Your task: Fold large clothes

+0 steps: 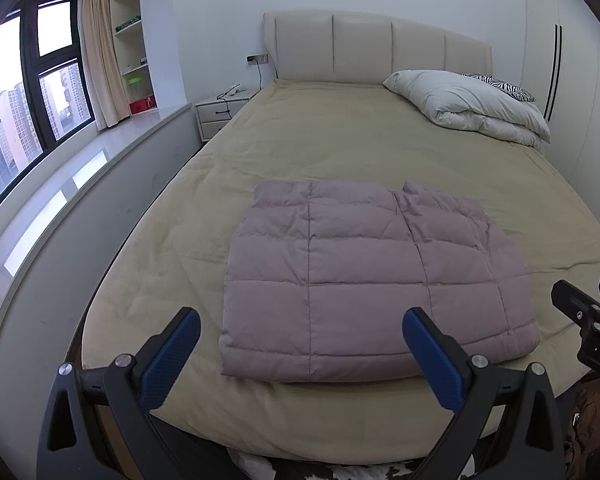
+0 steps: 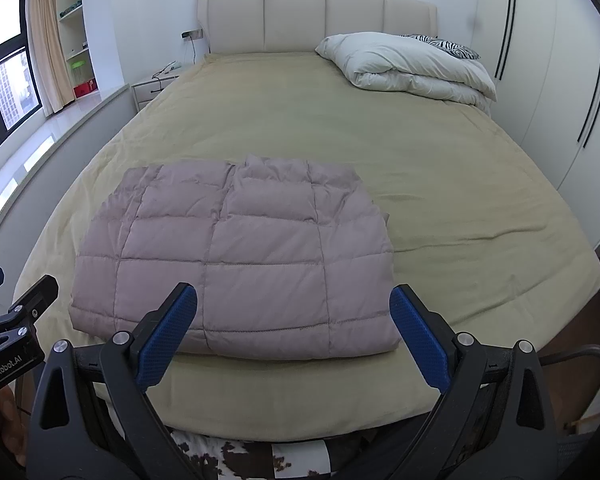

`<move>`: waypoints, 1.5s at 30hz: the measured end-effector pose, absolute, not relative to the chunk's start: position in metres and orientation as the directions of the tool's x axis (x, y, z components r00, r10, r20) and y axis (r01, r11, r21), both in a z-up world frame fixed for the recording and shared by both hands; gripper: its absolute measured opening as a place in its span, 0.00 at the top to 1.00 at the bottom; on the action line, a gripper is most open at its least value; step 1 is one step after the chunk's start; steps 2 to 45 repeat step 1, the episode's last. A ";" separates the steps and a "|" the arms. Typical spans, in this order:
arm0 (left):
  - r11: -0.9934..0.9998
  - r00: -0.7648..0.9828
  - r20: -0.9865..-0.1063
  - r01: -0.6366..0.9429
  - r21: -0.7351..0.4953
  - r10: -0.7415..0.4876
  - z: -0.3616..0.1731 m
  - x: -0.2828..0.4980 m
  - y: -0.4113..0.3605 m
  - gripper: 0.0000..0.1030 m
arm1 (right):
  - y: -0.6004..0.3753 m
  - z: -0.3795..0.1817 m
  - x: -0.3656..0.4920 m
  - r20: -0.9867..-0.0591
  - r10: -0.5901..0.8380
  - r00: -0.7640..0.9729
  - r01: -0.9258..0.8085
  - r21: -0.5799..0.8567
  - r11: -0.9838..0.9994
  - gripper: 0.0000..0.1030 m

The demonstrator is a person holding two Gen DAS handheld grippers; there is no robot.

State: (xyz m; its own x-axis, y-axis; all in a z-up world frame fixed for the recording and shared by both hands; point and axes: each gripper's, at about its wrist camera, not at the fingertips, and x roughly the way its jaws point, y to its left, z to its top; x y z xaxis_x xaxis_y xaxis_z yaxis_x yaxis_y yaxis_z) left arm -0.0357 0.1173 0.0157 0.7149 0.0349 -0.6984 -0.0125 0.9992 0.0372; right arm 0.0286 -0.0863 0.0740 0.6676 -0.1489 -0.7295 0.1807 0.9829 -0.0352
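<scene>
Spreading wide, the beige-sheeted bed (image 1: pixel 340 140) is giving room to work; the mauve quilted puffer garment (image 1: pixel 364 276) is lying near its foot as a folded rectangle. Left gripper (image 1: pixel 300 354) and right gripper (image 2: pixel 292 334) are hovering released, jaws apart, seemingly finished.

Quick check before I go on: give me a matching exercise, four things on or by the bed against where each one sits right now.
Things:
1. pink quilted garment
2. white duvet
3. zebra-print pillow
4. nightstand

Places:
A. behind the duvet, by the headboard
B. beside the bed, on the window side
C. folded flat near the foot of the bed
D. bundled at the head of the bed, wardrobe side

Pairs: 1-C, 2-D, 3-A, 4-B
</scene>
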 end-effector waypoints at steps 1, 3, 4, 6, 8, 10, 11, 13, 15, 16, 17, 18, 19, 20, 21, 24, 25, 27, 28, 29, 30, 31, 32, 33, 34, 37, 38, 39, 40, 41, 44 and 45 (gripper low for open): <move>1.000 0.713 -0.700 -0.007 0.029 0.025 0.015 -0.035 0.118 0.00 | -0.087 0.074 0.029 -0.730 -0.148 0.667 0.180 -0.035 0.983 0.04; 1.000 0.713 -0.700 -0.007 0.029 0.025 0.015 -0.035 0.118 0.00 | -0.087 0.074 0.029 -0.730 -0.148 0.667 0.180 -0.035 0.983 0.04; 1.000 0.713 -0.700 -0.007 0.029 0.025 0.015 -0.035 0.118 0.00 | -0.087 0.074 0.029 -0.730 -0.148 0.667 0.180 -0.035 0.983 0.04; 1.000 0.713 -0.700 -0.007 0.029 0.025 0.015 -0.035 0.118 0.00 | -0.087 0.074 0.029 -0.730 -0.148 0.667 0.180 -0.035 0.983 0.04; 1.000 0.713 -0.700 -0.007 0.029 0.025 0.015 -0.035 0.118 0.00 | -0.087 0.074 0.029 -0.730 -0.148 0.667 0.180 -0.035 0.983 0.04; 1.000 0.713 -0.700 -0.007 0.029 0.025 0.015 -0.035 0.118 0.00 | -0.087 0.074 0.029 -0.730 -0.148 0.667 0.180 -0.035 0.983 0.04; 1.000 0.713 -0.700 -0.007 0.029 0.025 0.015 -0.035 0.118 0.00 | -0.087 0.074 0.029 -0.730 -0.148 0.667 0.180 -0.035 0.983 0.04; 1.000 0.713 -0.700 -0.007 0.029 0.025 0.015 -0.035 0.118 0.00 | -0.087 0.074 0.029 -0.730 -0.148 0.667 0.180 -0.035 0.983 0.04; 1.000 0.713 -0.700 -0.007 0.029 0.025 0.015 -0.035 0.118 0.00 | -0.087 0.074 0.029 -0.730 -0.148 0.667 0.180 -0.035 0.983 0.04; 1.000 0.713 -0.700 -0.007 0.029 0.025 0.015 -0.035 0.118 0.00 | -0.087 0.074 0.029 -0.730 -0.148 0.667 0.180 -0.035 0.983 0.04; 1.000 0.713 -0.700 -0.007 0.029 0.025 0.015 -0.035 0.118 0.00 | -0.087 0.074 0.029 -0.730 -0.148 0.667 0.180 -0.035 0.983 0.04; 1.000 0.713 -0.700 -0.007 0.029 0.025 0.015 -0.035 0.118 0.00 | -0.087 0.074 0.029 -0.730 -0.148 0.667 0.180 -0.035 0.983 0.04; 1.000 0.713 -0.700 -0.007 0.029 0.025 0.015 -0.035 0.118 0.00 | -0.087 0.074 0.029 -0.730 -0.148 0.667 0.180 -0.035 0.983 0.04; 1.000 0.713 -0.700 -0.007 0.029 0.025 0.015 -0.035 0.118 0.00 | -0.087 0.074 0.029 -0.730 -0.148 0.667 0.180 -0.035 0.983 0.04; 1.000 0.713 -0.700 -0.007 0.029 0.025 0.015 -0.035 0.118 0.00 | -0.087 0.074 0.029 -0.730 -0.148 0.667 0.180 -0.035 0.983 0.04; 1.000 0.713 -0.700 -0.007 0.029 0.025 0.015 -0.035 0.118 0.00 | -0.087 0.074 0.029 -0.730 -0.148 0.667 0.180 -0.035 0.983 0.04; 1.000 0.713 -0.700 -0.007 0.029 0.025 0.015 -0.035 0.118 0.00 | -0.087 0.074 0.029 -0.730 -0.148 0.667 0.180 -0.035 0.983 0.04; 1.000 0.713 -0.700 -0.007 0.029 0.025 0.015 -0.035 0.118 0.00 | -0.087 0.074 0.029 -0.730 -0.148 0.667 0.180 -0.035 0.983 0.04; 1.000 0.713 -0.700 -0.007 0.029 0.025 0.015 -0.035 0.118 0.00 | -0.087 0.074 0.029 -0.730 -0.148 0.667 0.180 -0.035 0.983 0.04; 1.000 0.713 -0.700 -0.007 0.029 0.025 0.015 -0.035 0.118 0.00 | -0.087 0.074 0.029 -0.730 -0.148 0.667 0.180 -0.035 0.983 0.04; 1.000 0.713 -0.700 -0.007 0.029 0.025 0.015 -0.035 0.118 0.00 | -0.087 0.074 0.029 -0.730 -0.148 0.667 0.180 -0.035 0.983 0.04; 1.000 0.713 -0.700 -0.007 0.029 0.025 0.015 -0.035 0.118 0.00 | -0.087 0.074 0.029 -0.730 -0.148 0.667 0.180 -0.035 0.983 0.04; 1.000 0.713 -0.700 -0.007 0.029 0.025 0.015 -0.035 0.118 0.00 | -0.087 0.074 0.029 -0.730 -0.148 0.667 0.180 -0.035 0.983 0.04; 1.000 0.713 -0.700 -0.007 0.029 0.025 0.015 -0.035 0.118 0.00 | -0.087 0.074 0.029 -0.730 -0.148 0.667 0.180 -0.035 0.983 0.04; 1.000 0.713 -0.700 -0.007 0.029 0.025 0.015 -0.035 0.118 0.00 | -0.087 0.074 0.029 -0.730 -0.148 0.667 0.180 -0.035 0.983 0.04; 1.000 0.713 -0.700 -0.007 0.029 0.025 0.015 -0.035 0.118 0.00 | -0.087 0.074 0.029 -0.730 -0.148 0.667 0.180 -0.035 0.983 0.04; 1.000 0.713 -0.700 -0.007 0.029 0.025 0.015 -0.035 0.118 0.00 | -0.087 0.074 0.029 -0.730 -0.148 0.667 0.180 -0.035 0.983 0.04; 1.000 0.713 -0.700 -0.007 0.029 0.025 0.015 -0.035 0.118 0.00 | -0.087 0.074 0.029 -0.730 -0.148 0.667 0.180 -0.035 0.983 0.04; 1.000 0.713 -0.700 -0.007 0.029 0.025 0.015 -0.035 0.118 0.00 | -0.087 0.074 0.029 -0.730 -0.148 0.667 0.180 -0.035 0.983 0.04; 1.000 0.713 -0.700 -0.007 0.029 0.025 0.015 -0.035 0.118 0.00 | -0.087 0.074 0.029 -0.730 -0.148 0.667 0.180 -0.035 0.983 0.04; 1.000 0.713 -0.700 -0.007 0.029 0.025 0.015 -0.035 0.118 0.00 | -0.087 0.074 0.029 -0.730 -0.148 0.667 0.180 -0.035 0.983 0.04; 1.000 0.713 -0.700 -0.007 0.029 0.025 0.015 -0.035 0.118 0.00 | -0.087 0.074 0.029 -0.730 -0.148 0.667 0.180 -0.035 0.983 0.04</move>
